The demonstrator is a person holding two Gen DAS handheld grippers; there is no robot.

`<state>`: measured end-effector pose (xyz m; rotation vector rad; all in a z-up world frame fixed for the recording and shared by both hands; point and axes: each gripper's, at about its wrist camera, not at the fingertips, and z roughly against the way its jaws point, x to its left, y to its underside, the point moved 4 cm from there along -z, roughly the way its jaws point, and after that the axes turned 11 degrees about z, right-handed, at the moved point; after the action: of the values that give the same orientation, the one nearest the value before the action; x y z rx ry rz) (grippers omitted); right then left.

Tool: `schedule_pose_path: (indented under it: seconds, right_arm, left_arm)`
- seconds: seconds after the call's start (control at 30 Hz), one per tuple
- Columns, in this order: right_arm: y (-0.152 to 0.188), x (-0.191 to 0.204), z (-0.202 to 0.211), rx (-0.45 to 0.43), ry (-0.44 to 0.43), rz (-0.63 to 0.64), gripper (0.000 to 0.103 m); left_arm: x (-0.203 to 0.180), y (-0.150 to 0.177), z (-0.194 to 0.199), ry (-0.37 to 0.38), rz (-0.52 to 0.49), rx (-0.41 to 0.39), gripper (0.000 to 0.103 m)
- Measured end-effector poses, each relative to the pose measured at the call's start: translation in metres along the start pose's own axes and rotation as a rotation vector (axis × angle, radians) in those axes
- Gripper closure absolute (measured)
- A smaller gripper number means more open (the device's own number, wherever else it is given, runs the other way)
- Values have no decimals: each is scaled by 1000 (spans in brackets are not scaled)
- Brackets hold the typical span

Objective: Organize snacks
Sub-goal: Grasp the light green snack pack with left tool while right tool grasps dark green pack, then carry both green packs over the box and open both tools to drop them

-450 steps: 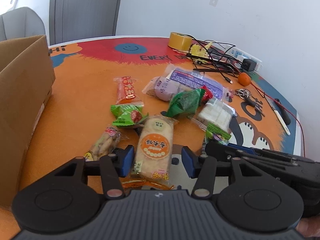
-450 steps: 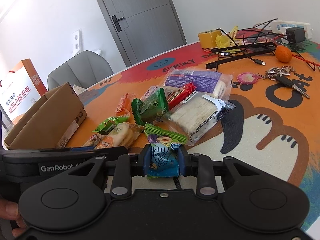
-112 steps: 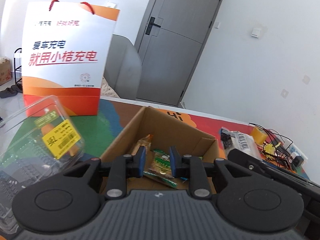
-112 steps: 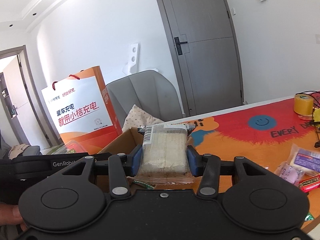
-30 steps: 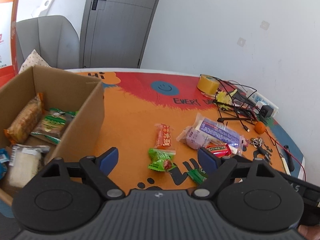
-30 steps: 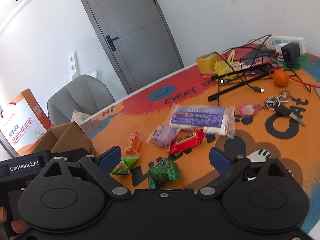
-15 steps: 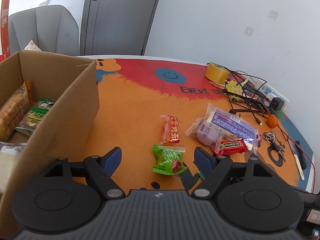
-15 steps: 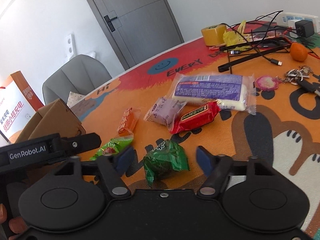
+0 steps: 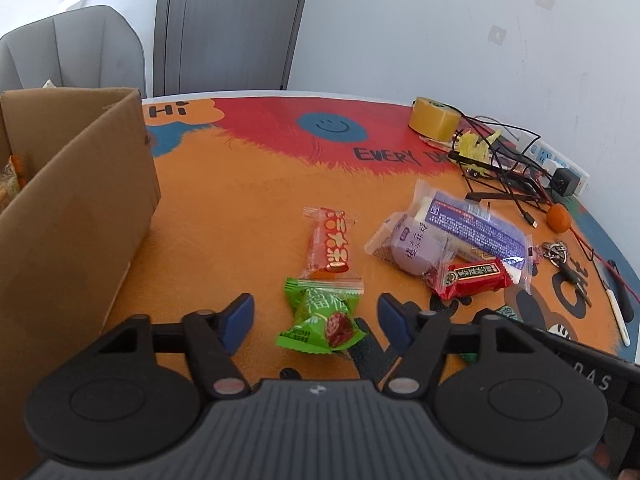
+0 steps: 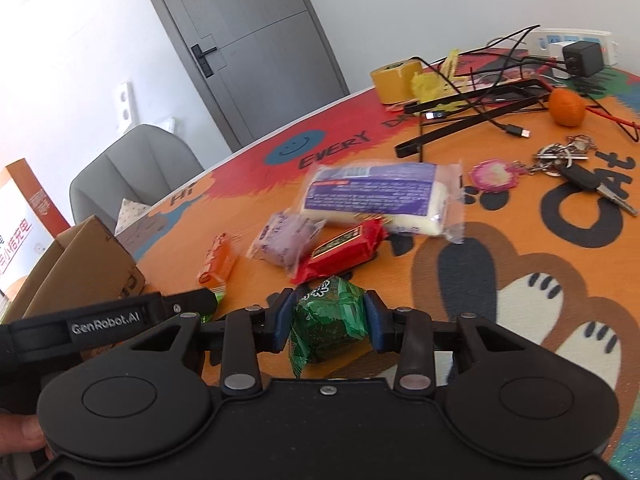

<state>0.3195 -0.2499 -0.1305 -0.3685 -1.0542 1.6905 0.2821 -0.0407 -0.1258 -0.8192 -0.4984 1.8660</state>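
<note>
1. The right hand-held gripper (image 10: 326,322) had just been closing, and its blue pads pinched a dark green crinkled snack packet (image 10: 328,326) from both sides, low over the desk (image 10: 500,280).
2. The left hand-held gripper (image 9: 316,314) had also been closing — its jaws stood spread on either side of a light green snack packet (image 9: 320,316), the pads clear of the wrapper, which lay flat on the desk.
3. Just beyond that packet lay an orange-red snack stick (image 9: 330,244).
4. To the right sat a purple bun (image 9: 412,246), a red bar (image 9: 472,276) and a long purple-labelled pack (image 9: 476,228) (all touching or overlapping).
5. A cardboard box (image 9: 76,216) stood at the left — open-topped, with some snacks inside.
</note>
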Motion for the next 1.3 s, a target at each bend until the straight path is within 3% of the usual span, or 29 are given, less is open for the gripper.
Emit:
schedule_pose_path:
  seconds: [0.13, 0.53, 0.6, 0.63, 0.97, 1.3]
  right_arm:
    - [0, 1, 1, -4, 1, -3, 65]
    - [-8, 13, 17, -44, -15, 16, 65]
    - [-10, 16, 21, -53, -18, 20, 65]
    - [-10, 18, 22, -57, -20, 24, 65]
    - [-13, 33, 34, -85, -37, 51, 65]
    - [-19, 58, 37, -113, -77, 71, 65]
  left_arm:
    - [1, 0, 1, 10, -7, 10, 62]
    - [-2, -4, 33, 38, -18, -43, 67]
    - [-1, -4, 39, 44, -18, -50, 71]
    - [-1, -4, 41, 48, -18, -49, 78]
    - [8, -4, 62, 70, 12, -63, 79]
    - [20, -18, 99, 88, 35, -135, 79]
